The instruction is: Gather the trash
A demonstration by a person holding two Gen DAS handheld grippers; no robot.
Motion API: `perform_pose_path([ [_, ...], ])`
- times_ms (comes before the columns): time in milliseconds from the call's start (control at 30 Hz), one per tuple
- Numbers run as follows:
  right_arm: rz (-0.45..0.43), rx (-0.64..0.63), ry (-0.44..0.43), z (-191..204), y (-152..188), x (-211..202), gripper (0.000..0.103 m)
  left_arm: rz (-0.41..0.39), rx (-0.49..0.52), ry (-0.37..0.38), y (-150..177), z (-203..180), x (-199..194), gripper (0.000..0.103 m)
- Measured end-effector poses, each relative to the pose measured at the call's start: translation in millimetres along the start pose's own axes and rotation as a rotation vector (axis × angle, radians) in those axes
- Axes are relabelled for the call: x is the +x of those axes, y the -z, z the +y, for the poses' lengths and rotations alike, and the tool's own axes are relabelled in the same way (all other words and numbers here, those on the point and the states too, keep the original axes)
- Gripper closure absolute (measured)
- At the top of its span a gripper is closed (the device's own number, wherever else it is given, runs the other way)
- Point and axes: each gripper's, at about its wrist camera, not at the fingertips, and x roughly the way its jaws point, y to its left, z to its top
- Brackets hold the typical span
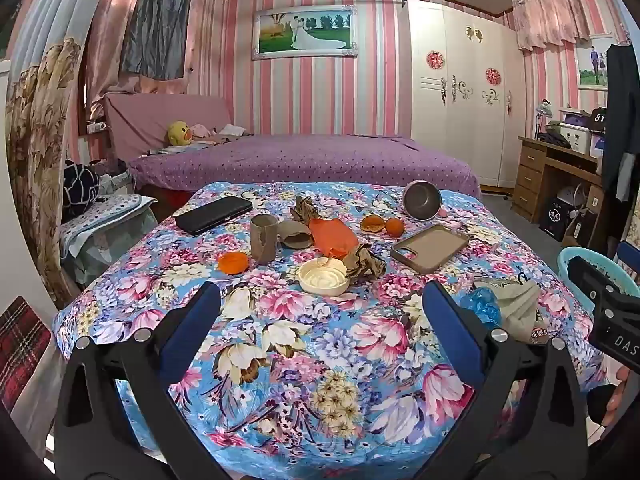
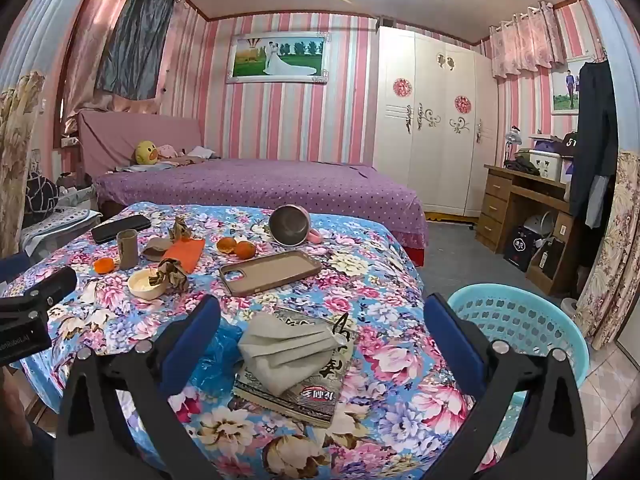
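Observation:
Trash lies across the floral table: a torn paper cup (image 1: 264, 238), an orange plastic bag (image 1: 334, 234), crumpled brown paper (image 1: 364, 262), a white lid (image 1: 323, 276), orange peel (image 1: 232, 262), a grey face mask (image 2: 288, 350) lying on a snack wrapper (image 2: 304, 392), and blue plastic (image 2: 216, 352). My left gripper (image 1: 322, 300) hovers open over the table's near side, short of the white lid. My right gripper (image 2: 322, 304) is open too, with the mask and wrapper just ahead between its fingers and nothing touched. A turquoise basket (image 2: 516, 332) stands right of the table.
A black phone (image 1: 214, 214), a brown phone case (image 1: 430, 248), two oranges (image 1: 394, 226) and a tipped metal cup (image 1: 422, 200) also lie on the table. Behind it is a purple bed (image 1: 304, 160). A desk (image 2: 520, 200) and a wardrobe (image 2: 436, 120) stand at the right.

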Motion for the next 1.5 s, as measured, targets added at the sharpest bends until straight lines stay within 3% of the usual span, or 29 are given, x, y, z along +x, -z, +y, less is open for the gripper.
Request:
perform_pose_path([
  [1500,-0.002,-0.004,0.002,1.1,1.3,0.2,0.004,0.014,-0.006,0.003,5.7,1.0,3.1,0.005],
])
